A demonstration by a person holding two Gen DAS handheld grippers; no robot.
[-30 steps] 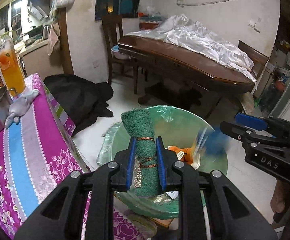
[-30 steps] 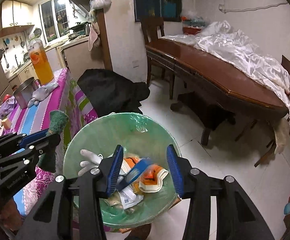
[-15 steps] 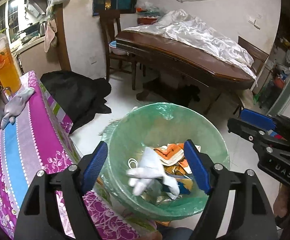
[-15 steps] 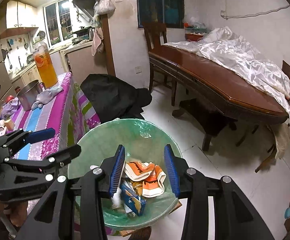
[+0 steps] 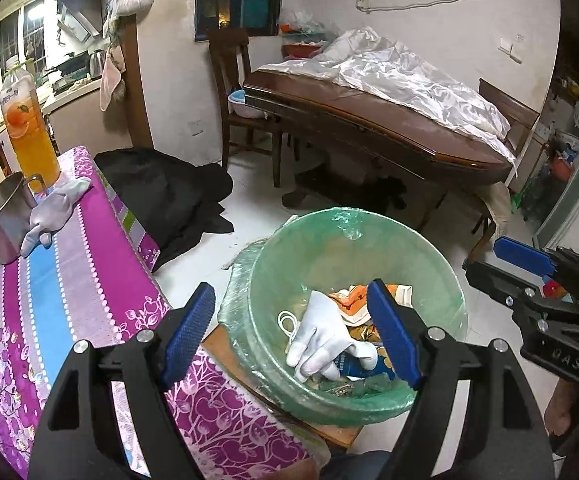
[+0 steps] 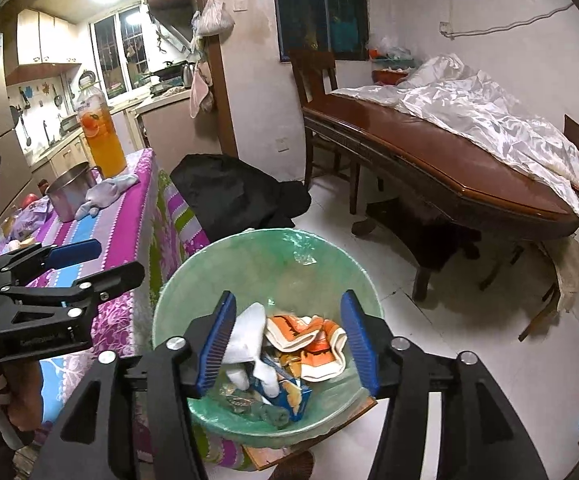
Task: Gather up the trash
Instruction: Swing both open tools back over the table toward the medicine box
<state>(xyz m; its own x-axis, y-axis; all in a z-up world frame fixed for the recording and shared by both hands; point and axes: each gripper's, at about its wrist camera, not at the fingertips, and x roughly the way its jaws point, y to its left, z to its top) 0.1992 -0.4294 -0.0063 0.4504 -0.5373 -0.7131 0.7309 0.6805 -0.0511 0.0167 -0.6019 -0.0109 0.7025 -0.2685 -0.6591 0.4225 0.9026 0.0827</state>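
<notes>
**Both hand-held grippers empty above a lined trash bin**

The left hand-held gripper (image 5: 289, 340) and the right hand-held gripper (image 6: 287, 344) are held over the green-lined trash bin (image 5: 445, 280), jaws spread wide with nothing between them. Inside the bin, a white glove (image 5: 323, 336), an orange-and-white wrapper (image 6: 309, 338) and what may be a blue carton (image 6: 295, 396) are seen. A pink-clothed surface (image 5: 69, 280) stands just beside the bin.

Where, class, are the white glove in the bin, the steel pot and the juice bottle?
white glove (image 5: 321, 330): left wrist view, on its palm.
steel pot (image 5: 1, 220): left wrist view, on its side wall.
juice bottle (image 6: 103, 148): right wrist view, on its orange-filled body.
</notes>
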